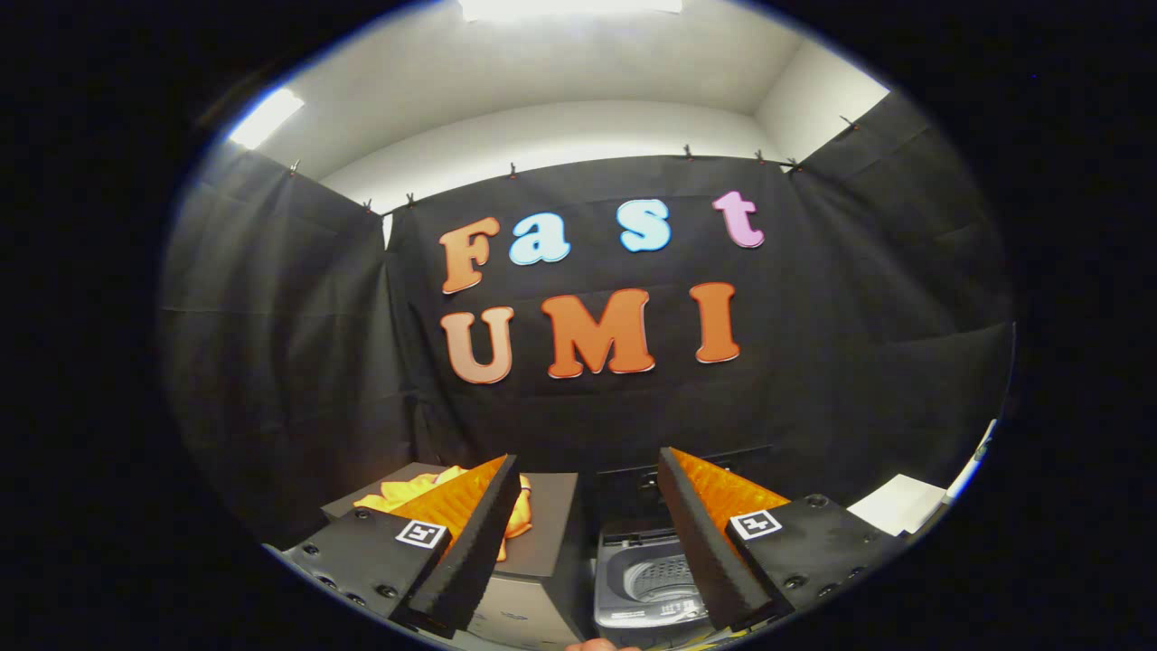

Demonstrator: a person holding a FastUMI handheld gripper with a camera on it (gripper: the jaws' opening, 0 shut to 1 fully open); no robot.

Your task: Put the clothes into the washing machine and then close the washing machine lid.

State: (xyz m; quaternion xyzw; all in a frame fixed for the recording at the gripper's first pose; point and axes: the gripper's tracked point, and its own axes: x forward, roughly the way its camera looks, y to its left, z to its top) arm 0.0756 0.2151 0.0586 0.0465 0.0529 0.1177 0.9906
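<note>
From the gripper view, the gripper is held high and level, its two fingers spread wide apart with nothing between them, so the claw is open and empty. Beyond the left finger lies a crumpled piece of bright yellow-orange clothing, resting on top of a grey box-shaped stand; the finger hides part of the cloth. To the right of that stand, seen in the gap between the fingers and partly behind the right finger, is a small grey top-loading washing machine. Its black lid stands raised at the back, and the perforated metal drum shows inside the opening. The clothing and the machine are near each other but apart, the clothing still outside the drum. Further right, beyond the right finger, a flat white sheet-like surface lies beside the black cloth wall of the booth.
</note>
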